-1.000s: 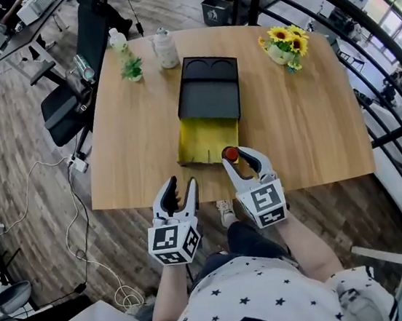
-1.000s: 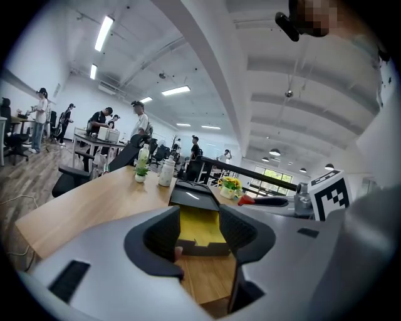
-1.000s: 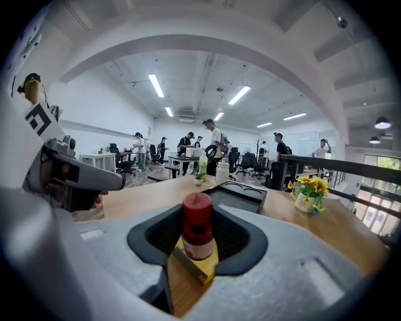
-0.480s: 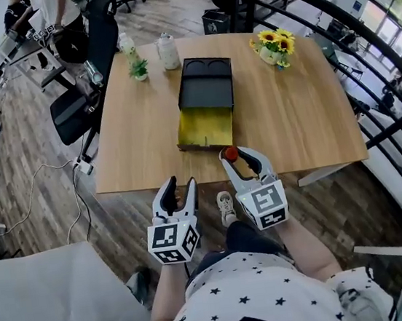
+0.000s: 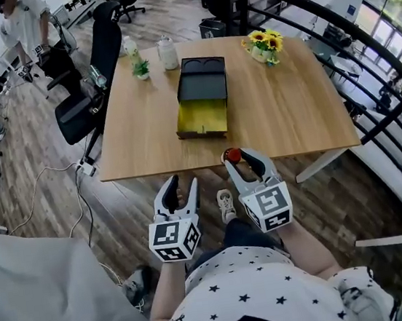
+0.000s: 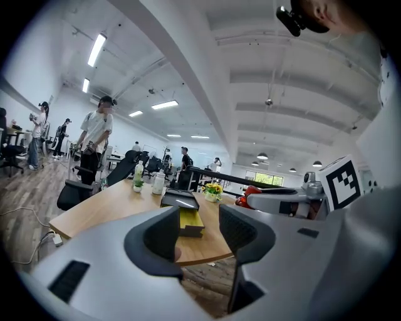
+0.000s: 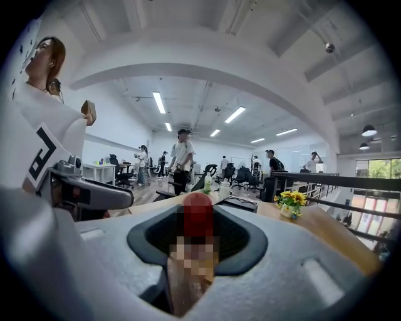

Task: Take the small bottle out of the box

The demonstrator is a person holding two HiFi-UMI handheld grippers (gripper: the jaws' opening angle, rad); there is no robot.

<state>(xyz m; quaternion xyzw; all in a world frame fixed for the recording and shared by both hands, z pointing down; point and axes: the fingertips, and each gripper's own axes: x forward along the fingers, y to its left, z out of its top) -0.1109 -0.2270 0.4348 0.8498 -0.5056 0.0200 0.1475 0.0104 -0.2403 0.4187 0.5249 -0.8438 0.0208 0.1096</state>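
Table [image 5: 289, 108] wooden (box [image 5: 202, 97] open); plank floor [image 5: 136, 201]

box [image 5: 203, 93] on table [image 5: 290, 115], flowers [image 5: 263, 45] behind right, small bottle [image 5: 233, 155] in right gripper [image 5: 237, 158]

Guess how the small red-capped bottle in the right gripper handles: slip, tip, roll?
Probably light and rigid: the small red-capped bottle stands upright between the wide-set jaws of the right gripper. Its narrow, tall shape may tip when set down. It looks round, so it could roll if laid flat.
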